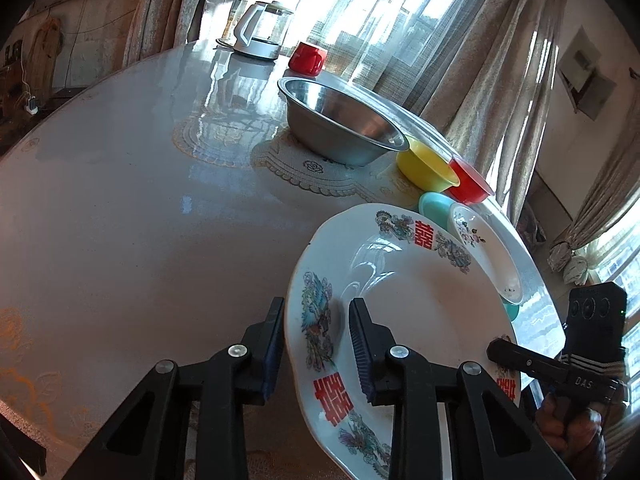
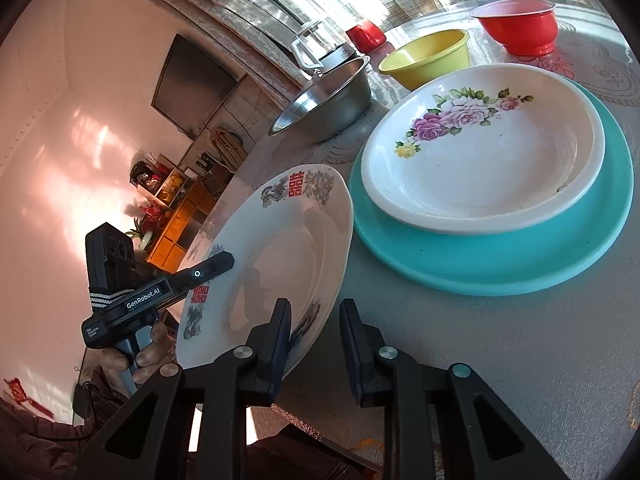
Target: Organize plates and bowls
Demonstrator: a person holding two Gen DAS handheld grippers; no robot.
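While the dragon plate (image 1: 404, 320) sat tilted at the table's (image 1: 140, 220) near edge, both grippers straddled its rim; the left gripper (image 1: 316, 344) had jaws narrowed around one side, the right gripper (image 2: 316, 340) around the other, though whether pads pressed could not be told; beside it, a rose plate (image 2: 484, 152) rested on a teal plate (image 2: 500, 264); beyond stood steel (image 2: 324, 100), yellow (image 2: 428, 58) and red (image 2: 516, 26) bowls.

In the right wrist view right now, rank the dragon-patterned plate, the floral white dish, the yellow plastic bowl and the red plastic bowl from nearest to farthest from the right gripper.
1. Dragon-patterned plate, rim between the fingers, left.
2. Floral white dish, on the teal plate, right.
3. Yellow plastic bowl, behind it.
4. Red plastic bowl, far right.
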